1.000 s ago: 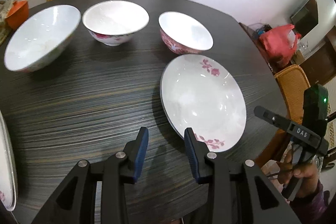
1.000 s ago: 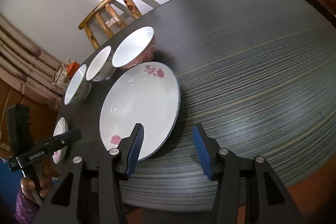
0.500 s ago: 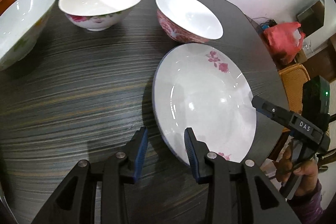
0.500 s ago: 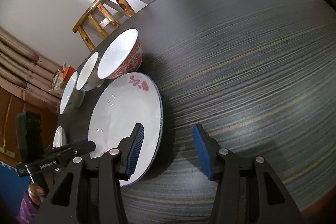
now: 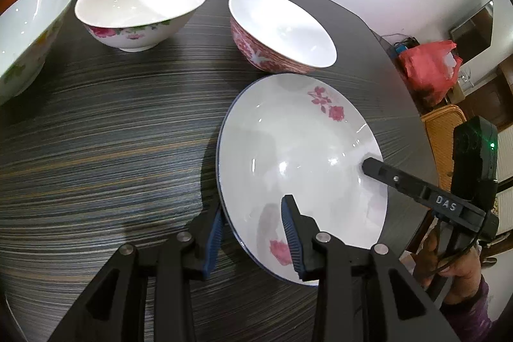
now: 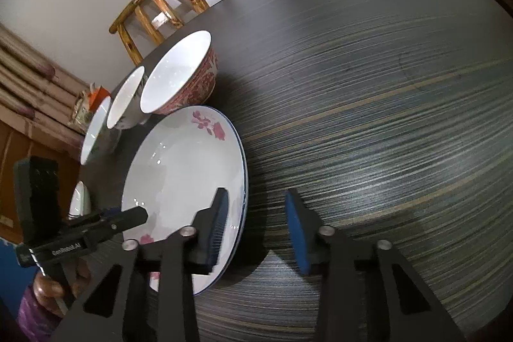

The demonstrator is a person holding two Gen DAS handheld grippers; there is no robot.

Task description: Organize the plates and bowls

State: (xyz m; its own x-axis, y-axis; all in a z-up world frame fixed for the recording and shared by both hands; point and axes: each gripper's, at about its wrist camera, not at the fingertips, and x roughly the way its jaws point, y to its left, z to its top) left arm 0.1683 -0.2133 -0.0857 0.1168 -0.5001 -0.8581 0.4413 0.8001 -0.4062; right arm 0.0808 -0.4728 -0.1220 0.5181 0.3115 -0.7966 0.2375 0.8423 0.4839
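A white plate with pink flowers (image 5: pixel 298 149) lies on the dark table, also in the right wrist view (image 6: pixel 182 169). My left gripper (image 5: pixel 253 233) is open and straddles the plate's near rim, one finger under it and one over it. My right gripper (image 6: pixel 259 223) is open and straddles the opposite rim, its left finger over the plate. Behind the plate stand a red-patterned bowl (image 5: pixel 282 31), a white bowl with pink flowers (image 5: pixel 138 12) and a third white bowl (image 5: pixel 25 31).
The dark striped table (image 6: pixel 384 104) stretches to the right. A wooden chair (image 6: pixel 160 5) stands behind the bowls. Another white plate (image 6: pixel 80 201) shows at the left. A red bag (image 5: pixel 426 66) and a wicker chair (image 5: pixel 445 130) are beyond the table edge.
Both grippers have moved in toward the plate from opposite sides. Each now has a finger over its rim. The plate appears tipped up slightly.
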